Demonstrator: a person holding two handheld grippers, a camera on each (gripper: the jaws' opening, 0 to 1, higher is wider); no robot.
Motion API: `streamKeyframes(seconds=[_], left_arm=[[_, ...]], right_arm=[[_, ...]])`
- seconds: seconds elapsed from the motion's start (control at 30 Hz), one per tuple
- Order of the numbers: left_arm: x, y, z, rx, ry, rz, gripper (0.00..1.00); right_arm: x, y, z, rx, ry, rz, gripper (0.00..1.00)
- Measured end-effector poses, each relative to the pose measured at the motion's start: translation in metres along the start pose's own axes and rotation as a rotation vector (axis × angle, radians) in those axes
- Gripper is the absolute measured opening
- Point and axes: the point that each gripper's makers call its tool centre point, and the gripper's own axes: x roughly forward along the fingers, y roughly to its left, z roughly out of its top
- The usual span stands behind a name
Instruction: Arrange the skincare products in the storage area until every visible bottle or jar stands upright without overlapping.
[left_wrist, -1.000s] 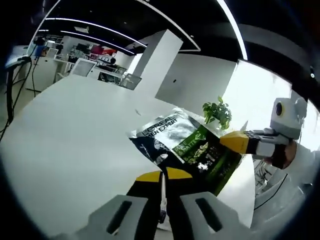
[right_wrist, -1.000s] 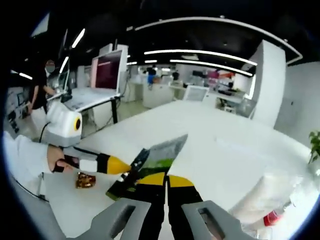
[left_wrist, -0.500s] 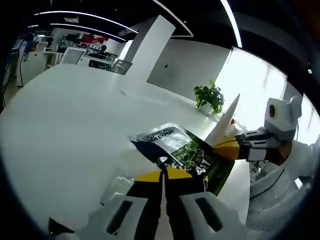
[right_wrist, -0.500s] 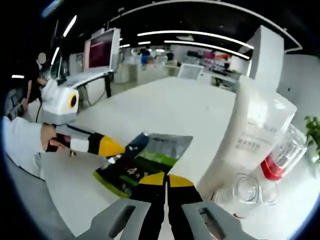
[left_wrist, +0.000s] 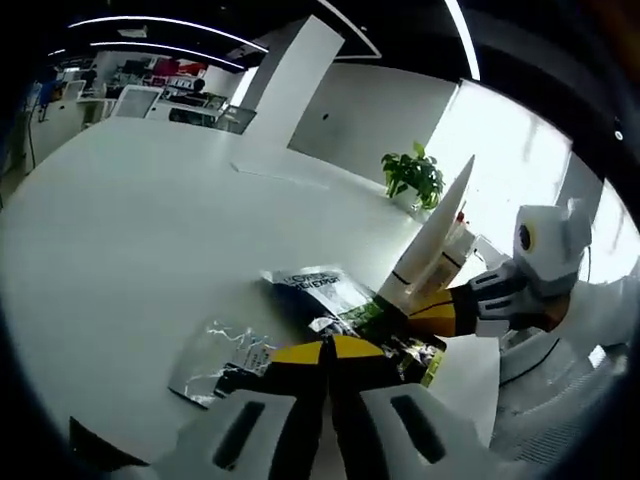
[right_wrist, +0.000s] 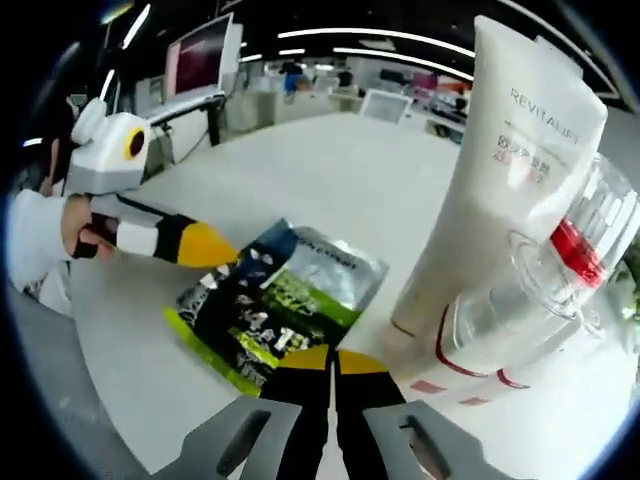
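A black, green and silver Men Expert sachet lies flat and low over the white table. My left gripper is shut on its near edge. In the right gripper view it reaches in from the left at the sachet's corner. My right gripper is shut on the opposite edge and enters the left gripper view from the right. A tall white Revitalift tube stands upright just beside the sachet. Clear bottles with red bands lean close against the tube.
A crumpled silver foil packet lies on the table left of my left gripper. A potted plant stands at the far table edge. The white table stretches wide beyond. A person's white sleeve holds the left gripper.
The sachet, held up in the air by both grippers a second ago, has come down flat onto the table beside the tube. Both views have swung closer to the tube and bottles.
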Motion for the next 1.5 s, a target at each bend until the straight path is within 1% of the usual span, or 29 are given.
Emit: streamKeyframes(seconds=[0.13,0.33,0.53,0.63,0.77,1.07,1.23,1.4,1.5], left_arm=[[0.003,-0.004,-0.002,0.015,0.011,-0.005,0.0],[0.005,-0.003,-0.007,0.019,0.032,-0.005,0.0],[0.007,-0.004,-0.004,0.015,0.025,-0.007,0.0],[0.008,-0.003,-0.006,0.014,0.035,-0.004,0.0],[0.009,-0.003,-0.009,0.032,0.042,-0.003,0.0],[0.011,-0.003,-0.009,0.04,0.042,-0.005,0.0],[0.011,-0.004,-0.01,0.049,0.041,-0.01,0.0],[0.012,-0.004,-0.009,0.05,0.039,-0.008,0.0],[0.012,-0.004,-0.009,0.051,0.039,-0.006,0.0]], right_arm=[[0.001,-0.004,-0.004,0.002,0.012,-0.01,0.0],[0.002,-0.008,-0.007,-0.006,0.026,-0.022,0.0],[0.001,-0.01,-0.009,-0.002,0.037,-0.025,0.0],[0.001,-0.011,-0.01,-0.007,0.039,-0.03,0.0],[0.0,-0.013,-0.011,0.005,0.041,-0.033,0.0],[0.0,-0.014,-0.013,-0.004,0.05,-0.043,0.0],[-0.002,-0.015,-0.013,-0.026,0.064,-0.051,0.0],[-0.006,-0.014,-0.011,-0.022,0.057,-0.048,0.0],[-0.008,-0.016,-0.005,-0.018,0.038,-0.051,0.0]])
